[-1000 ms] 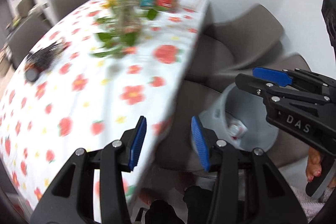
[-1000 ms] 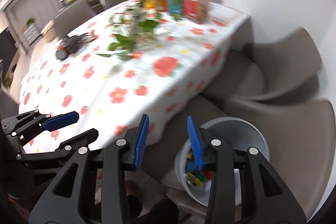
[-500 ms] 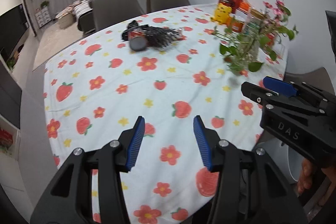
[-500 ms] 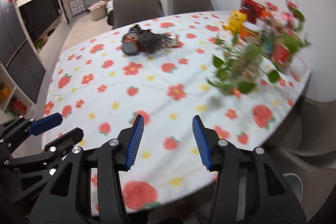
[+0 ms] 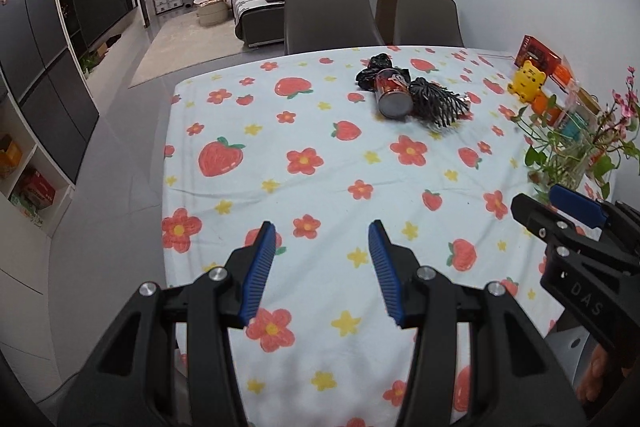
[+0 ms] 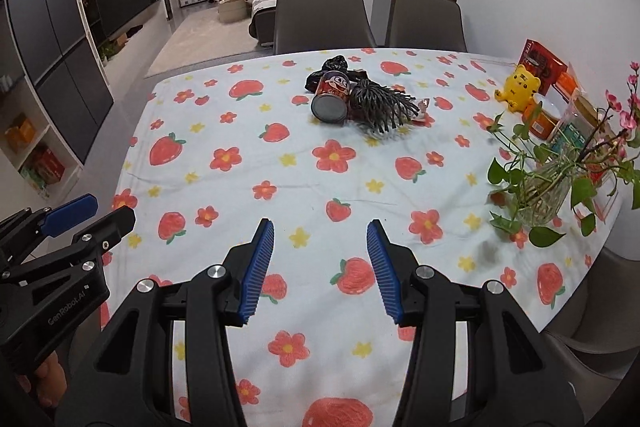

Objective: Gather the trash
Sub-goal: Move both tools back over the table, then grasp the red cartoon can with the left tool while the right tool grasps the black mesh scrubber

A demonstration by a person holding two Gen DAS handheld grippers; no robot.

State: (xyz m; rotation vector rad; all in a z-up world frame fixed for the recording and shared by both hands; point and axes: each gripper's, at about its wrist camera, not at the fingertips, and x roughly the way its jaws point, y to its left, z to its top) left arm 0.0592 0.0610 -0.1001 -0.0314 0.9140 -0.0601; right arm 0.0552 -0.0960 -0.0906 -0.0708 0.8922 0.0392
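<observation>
A: Where is the trash?

B: On the far half of the table. A red cylindrical drink can with a cartoon face printed on its side lies tipped over, its dark round end turned toward the cameras. Touching it behind is a crumpled black plastic bag, and just beside it on the right lies a black bristly piece like a plastic branch, with a small crinkled wrapper at its tip.

A: Any lettering on the can?

B: Only the face shows; any words are too small to tell. The readable writing is on the tools: "GenRobot.AI" on the left gripper's body in the right wrist view, and "DAS" on the right gripper's body in the left wrist view.

A: How are the tools held?

B: Both hover over the near edge of the white tablecloth printed with red strawberries and flowers, side by side, pointing toward the can and well apart from it. Each has its blue ribbed pads spread wide with nothing between them.

A: What else is there?

B: At the right side, a clear glass vase of green leafy stems, a yellow tiger figurine and a red box. Two grey chairs stand beyond the table's far edge.
</observation>
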